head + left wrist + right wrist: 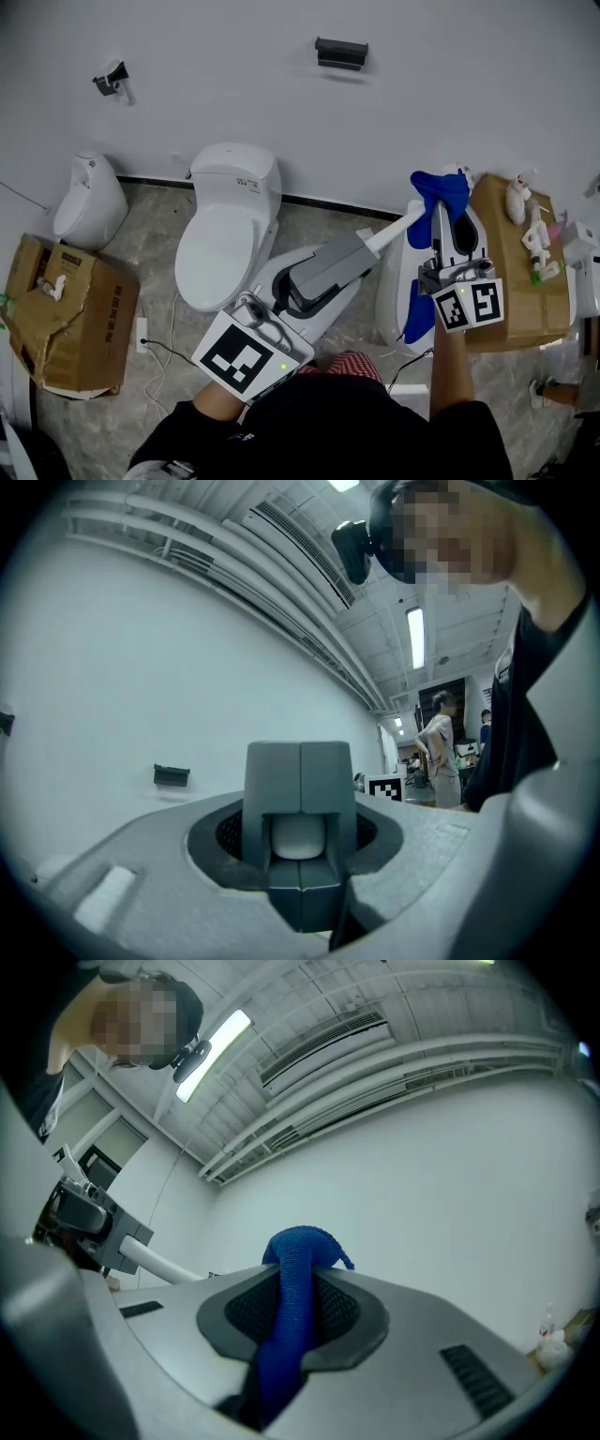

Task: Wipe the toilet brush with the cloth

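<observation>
Head view. The left gripper (314, 279), low centre, is clamped with its jaws fairly wide on the thick grey grip of the toilet brush (398, 228). The brush's white rod runs from there towards 2 o'clock. The right gripper (450, 234), at 3 o'clock, is pinched onto a fold of the blue cloth (439, 190). The cloth bunches above the jaw tips at the far end of the rod, and a tail of it hangs below. Whether the bristle head lies under the cloth cannot be told. A toilet (230, 225) stands at 10 o'clock.

Handling, as judged: the brush looks light and stiff. Its smooth rod is likely to twist in a grip, so the broad grey grip is the better hold. The cloth is soft and limp, best pinched at a bunched fold and wrapped round the rod.
</observation>
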`<move>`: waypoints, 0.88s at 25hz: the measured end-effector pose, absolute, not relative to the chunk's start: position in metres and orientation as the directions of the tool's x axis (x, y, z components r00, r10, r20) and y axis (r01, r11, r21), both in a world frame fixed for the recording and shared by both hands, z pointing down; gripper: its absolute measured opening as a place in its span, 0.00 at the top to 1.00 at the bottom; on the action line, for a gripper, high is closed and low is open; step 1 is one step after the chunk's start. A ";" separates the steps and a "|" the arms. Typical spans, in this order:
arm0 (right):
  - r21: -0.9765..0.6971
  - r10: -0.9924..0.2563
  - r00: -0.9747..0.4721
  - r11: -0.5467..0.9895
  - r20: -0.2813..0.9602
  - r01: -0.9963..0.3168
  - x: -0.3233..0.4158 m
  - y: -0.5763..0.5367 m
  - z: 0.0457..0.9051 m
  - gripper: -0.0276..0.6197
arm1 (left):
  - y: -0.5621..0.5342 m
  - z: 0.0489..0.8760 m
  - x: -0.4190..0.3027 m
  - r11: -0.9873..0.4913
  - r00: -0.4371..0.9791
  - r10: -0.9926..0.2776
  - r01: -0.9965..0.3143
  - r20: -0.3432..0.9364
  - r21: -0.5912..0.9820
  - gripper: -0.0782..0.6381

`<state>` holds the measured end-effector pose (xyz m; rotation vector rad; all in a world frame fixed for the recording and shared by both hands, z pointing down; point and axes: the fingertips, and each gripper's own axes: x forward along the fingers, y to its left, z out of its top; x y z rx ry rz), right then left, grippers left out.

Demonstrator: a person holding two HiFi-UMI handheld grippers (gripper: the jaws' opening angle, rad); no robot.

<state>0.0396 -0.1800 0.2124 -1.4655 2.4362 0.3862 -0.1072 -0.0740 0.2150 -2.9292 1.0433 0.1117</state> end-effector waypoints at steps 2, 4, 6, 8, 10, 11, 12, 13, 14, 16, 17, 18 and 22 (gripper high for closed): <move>0.090 -0.816 -0.449 0.449 -0.364 -0.889 0.042 -0.181 0.212 0.85 | -0.073 0.215 -0.107 -0.774 0.772 -0.631 -0.633 -0.079 -0.002 0.66; 0.093 -0.817 -0.448 0.447 -0.364 -0.890 0.043 -0.182 0.212 0.85 | -0.074 0.214 -0.107 -0.773 0.771 -0.632 -0.634 -0.079 -0.003 0.66; 0.093 -0.819 -0.444 0.443 -0.363 -0.892 0.045 -0.185 0.211 0.85 | -0.075 0.214 -0.107 -0.773 0.771 -0.632 -0.634 -0.077 -0.002 0.66; 0.095 -0.822 -0.438 0.435 -0.363 -0.895 0.047 -0.186 0.211 0.85 | -0.075 0.213 -0.107 -0.774 0.772 -0.631 -0.633 -0.078 0.000 0.66; 0.100 -0.825 -0.434 0.429 -0.362 -0.898 0.048 -0.186 0.211 0.85 | -0.074 0.213 -0.107 -0.774 0.772 -0.631 -0.633 -0.080 0.003 0.66; 0.105 -0.826 -0.434 0.426 -0.360 -0.899 0.049 -0.187 0.212 0.85 | -0.074 0.213 -0.108 -0.774 0.771 -0.631 -0.633 -0.082 0.003 0.66; 0.112 -0.828 -0.433 0.422 -0.358 -0.900 0.049 -0.187 0.212 0.85 | -0.074 0.213 -0.108 -0.774 0.771 -0.632 -0.634 -0.083 0.002 0.66; 0.121 -0.830 -0.432 0.417 -0.354 -0.901 0.049 -0.187 0.213 0.85 | -0.074 0.213 -0.108 -0.773 0.771 -0.632 -0.634 -0.083 0.002 0.66; 0.130 -0.832 -0.430 0.411 -0.351 -0.902 0.049 -0.188 0.213 0.85 | -0.074 0.214 -0.108 -0.774 0.771 -0.632 -0.634 -0.083 0.002 0.66; 0.142 -0.837 -0.424 0.400 -0.345 -0.906 0.051 -0.188 0.213 0.85 | -0.075 0.214 -0.108 -0.775 0.772 -0.630 -0.632 -0.080 0.004 0.66; 0.144 -0.840 -0.420 0.395 -0.344 -0.907 0.053 -0.189 0.213 0.85 | -0.075 0.214 -0.107 -0.776 0.773 -0.629 -0.631 -0.080 0.004 0.66; 0.145 -0.842 -0.416 0.390 -0.342 -0.909 0.054 -0.190 0.213 0.85 | -0.076 0.214 -0.106 -0.777 0.774 -0.628 -0.629 -0.081 0.006 0.66; 0.150 -0.853 -0.399 0.370 -0.336 -0.917 0.061 -0.192 0.216 0.85 | -0.076 0.216 -0.103 -0.783 0.780 -0.621 -0.622 -0.082 0.014 0.66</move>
